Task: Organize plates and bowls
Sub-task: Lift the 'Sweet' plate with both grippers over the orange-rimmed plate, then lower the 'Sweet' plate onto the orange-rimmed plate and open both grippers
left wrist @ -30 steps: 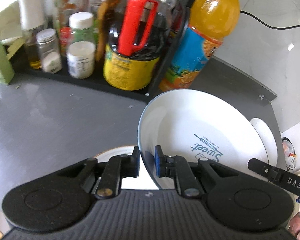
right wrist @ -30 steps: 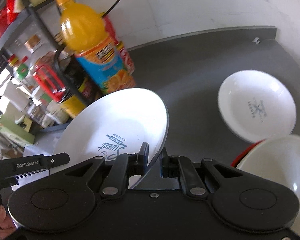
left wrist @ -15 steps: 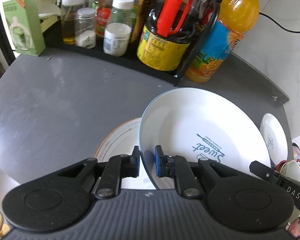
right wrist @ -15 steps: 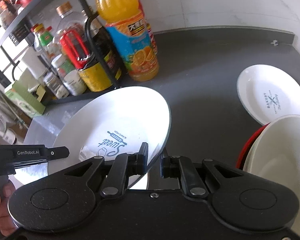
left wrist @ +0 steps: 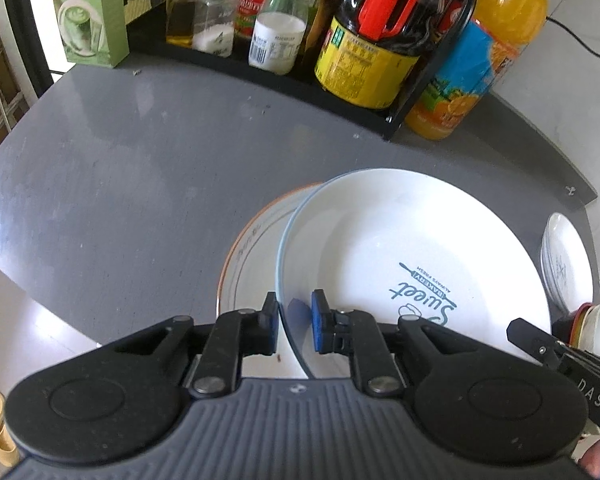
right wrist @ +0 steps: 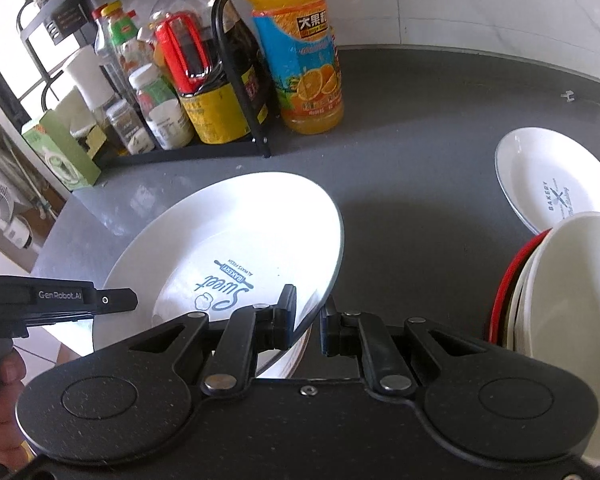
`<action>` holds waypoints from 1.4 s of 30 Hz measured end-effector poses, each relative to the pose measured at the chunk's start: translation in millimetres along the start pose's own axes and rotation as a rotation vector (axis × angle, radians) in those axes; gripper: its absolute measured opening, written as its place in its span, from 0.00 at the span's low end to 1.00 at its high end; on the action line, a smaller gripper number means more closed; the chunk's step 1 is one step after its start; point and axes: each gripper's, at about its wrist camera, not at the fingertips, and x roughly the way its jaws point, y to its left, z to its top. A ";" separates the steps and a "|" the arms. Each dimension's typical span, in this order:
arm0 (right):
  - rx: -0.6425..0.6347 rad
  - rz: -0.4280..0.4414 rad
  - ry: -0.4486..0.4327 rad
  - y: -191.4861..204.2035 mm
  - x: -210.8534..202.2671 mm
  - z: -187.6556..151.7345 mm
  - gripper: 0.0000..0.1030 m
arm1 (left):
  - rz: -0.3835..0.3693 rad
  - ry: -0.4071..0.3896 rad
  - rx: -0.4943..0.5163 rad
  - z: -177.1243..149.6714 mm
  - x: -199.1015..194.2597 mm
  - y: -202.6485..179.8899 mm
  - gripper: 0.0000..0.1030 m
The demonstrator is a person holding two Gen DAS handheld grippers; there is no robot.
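left gripper (left wrist: pixel 295 322) jaws around plate (left wrist: pixel 412 264) rim (tilted)

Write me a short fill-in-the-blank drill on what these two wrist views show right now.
1. The plate gripped at both rims bears the large blue word ____.
2. Under it lies a plate whose rim is ____ in colour.
3. The juice bottle outside the black rack holds a drink of ____ colour.
4. The outermost bowl of the stack is ____.

Missing words: Sweet; orange; orange; red

A home kitchen: condiment rack (left wrist: pixel 380 116), juice bottle (right wrist: pixel 296 52), grey counter (left wrist: pixel 140 184).
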 end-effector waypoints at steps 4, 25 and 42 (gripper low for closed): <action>-0.005 -0.003 0.009 -0.4 1.7 -4.2 0.11 | 0.001 0.008 0.003 -5.2 2.5 1.6 0.14; -0.003 0.007 0.081 0.7 18.9 -19.0 0.14 | 0.054 0.029 0.024 -9.5 17.4 3.4 0.16; 0.017 0.002 0.065 -6.5 17.4 -9.6 0.09 | 0.033 0.060 0.034 5.5 22.1 13.0 0.15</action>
